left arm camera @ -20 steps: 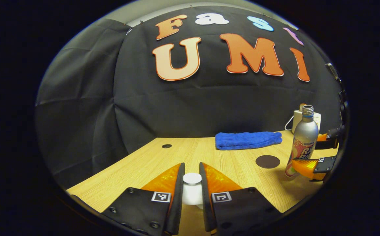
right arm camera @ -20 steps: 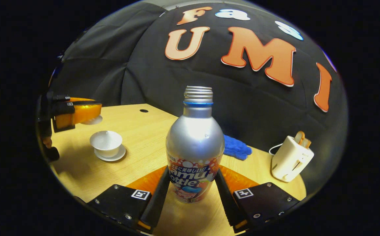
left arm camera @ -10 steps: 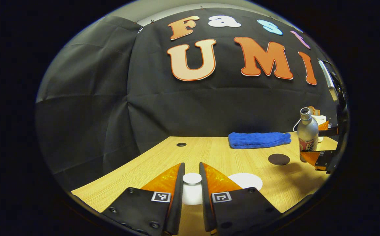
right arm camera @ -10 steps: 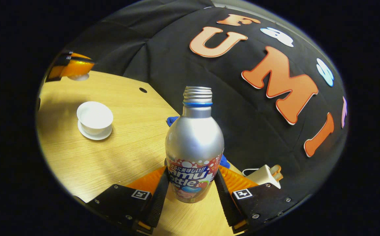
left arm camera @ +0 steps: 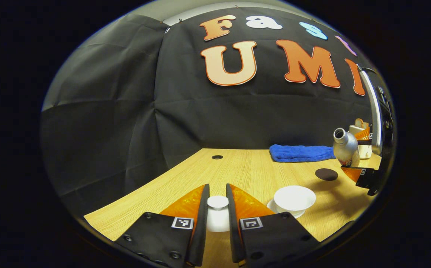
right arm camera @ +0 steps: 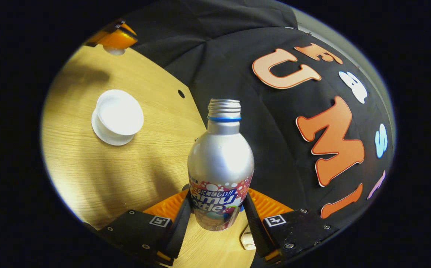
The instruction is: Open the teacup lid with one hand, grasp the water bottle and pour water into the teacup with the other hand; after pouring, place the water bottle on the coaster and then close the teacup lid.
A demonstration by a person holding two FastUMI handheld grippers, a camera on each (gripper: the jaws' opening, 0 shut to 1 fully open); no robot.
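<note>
1. Left gripper view:
   - The left tool (left arm camera: 218,208) is gripping the teacup lid (left arm camera: 218,214) by its knob, with both fingers pressing on it, and is holding it off to the side of the cup.
   - The teacup (left arm camera: 294,198) is sitting uncovered on its saucer (left arm camera: 273,204) on the table (left arm camera: 245,171). Judgement: the lid-opening step is done.
   - The water bottle (left arm camera: 344,147) is hanging tilted at the far right edge, its mouth leaning toward the cup side, in the right tool (left arm camera: 360,158).
   - The dark coaster (left arm camera: 326,174) is lying bare between the cup and the bottle. A blue towel (left arm camera: 301,153) is lying behind it.
   - Hard to make out: the far tool is cut off by the edge of the view, and a pale appliance (left arm camera: 362,130) behind the bottle is showing in part.

2. Right gripper view:
   - The right tool (right arm camera: 219,219) is clamping the bottle (right arm camera: 221,163) at its label band, one finger on each side.
   - The open teacup (right arm camera: 119,112) is lying well apart from the bottle mouth, which is uncapped. No stream is showing.
   - The left tool (right arm camera: 114,39) is holding the lid at the top edge.
   - Judgement: the grasp is done and the bottle is being brought over. Pouring, setting the bottle on the coaster and closing the lid are left.
   - Hidden: the bottle's contents and the cup's fill level cannot be told.
</note>
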